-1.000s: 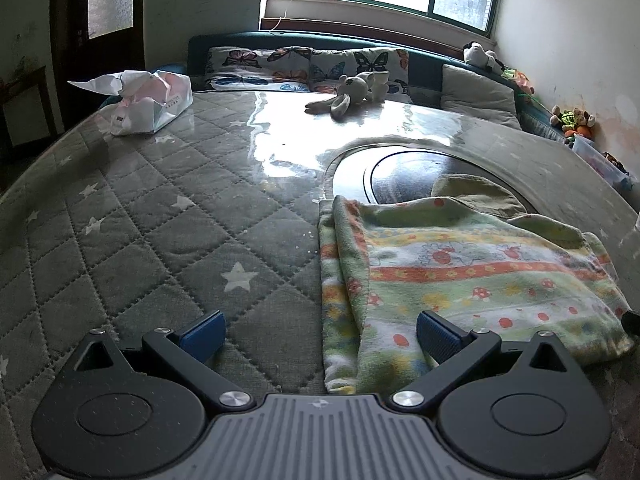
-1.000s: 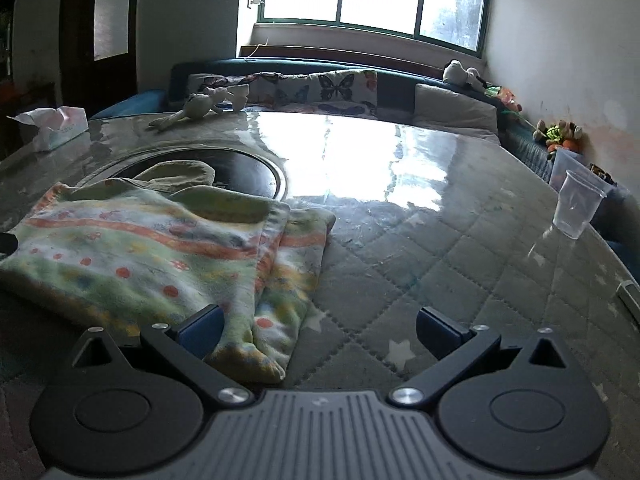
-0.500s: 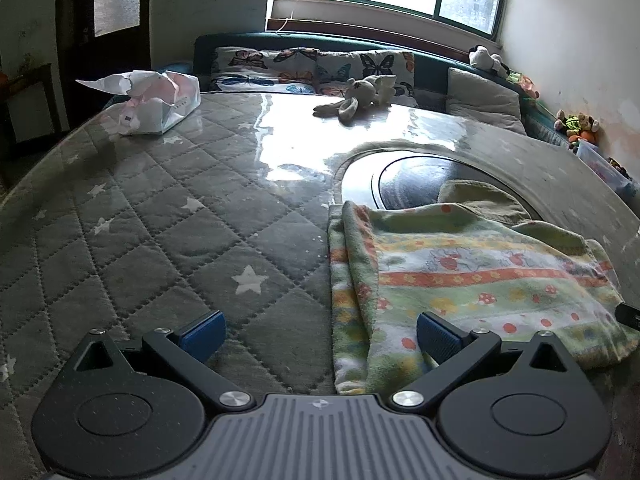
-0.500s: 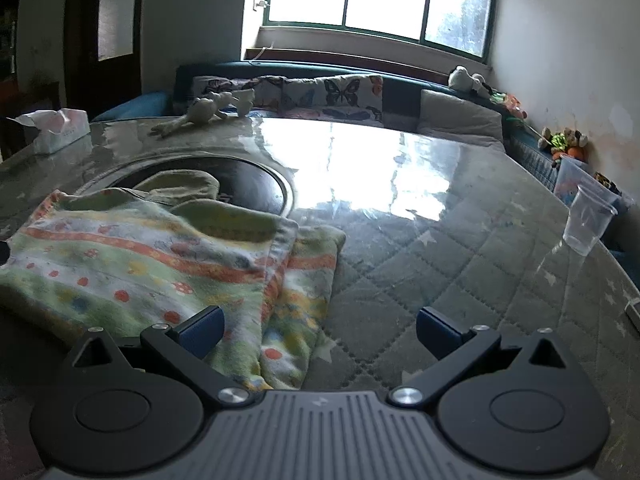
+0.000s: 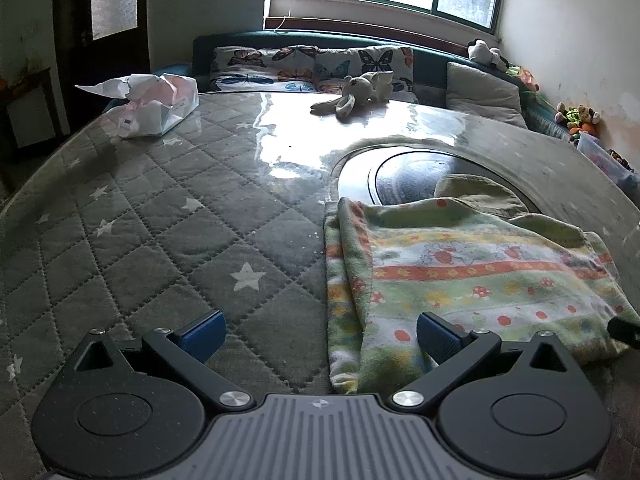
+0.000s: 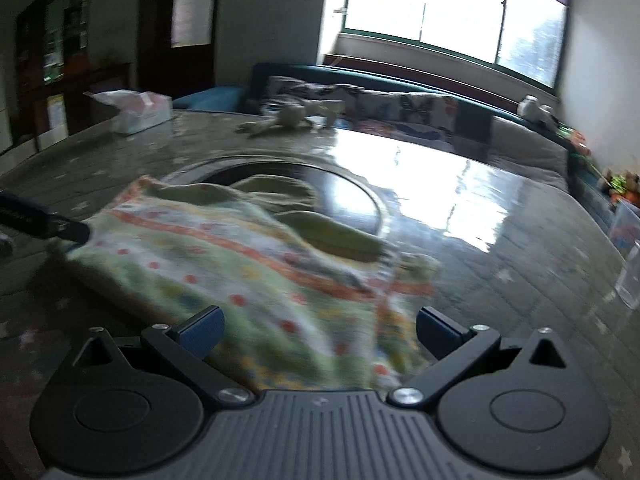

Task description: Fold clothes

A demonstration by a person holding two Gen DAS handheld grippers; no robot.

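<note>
A folded green garment (image 5: 460, 276) with orange stripes and red dots lies on the round quilted table (image 5: 140, 216). Its left folded edge runs up the middle of the left wrist view. My left gripper (image 5: 318, 332) is open low over the table, its right finger by the garment's near left corner. The right wrist view is blurred: the garment (image 6: 248, 264) fills its centre. My right gripper (image 6: 318, 328) is open just above the garment's near edge, holding nothing. The left gripper's finger (image 6: 44, 222) shows at the garment's left side.
A tissue box (image 5: 156, 108) sits at the far left of the table and a plush rabbit (image 5: 356, 94) at the far edge. A dark turntable (image 5: 420, 176) is in the table's centre. A clear plastic cup (image 6: 630, 276) stands at the right. A sofa with cushions (image 5: 312, 64) lies behind.
The right gripper has swung left and risen, so the garment now lies straight ahead between its fingers, with motion blur. The left gripper drew back slightly. Both stayed open.
</note>
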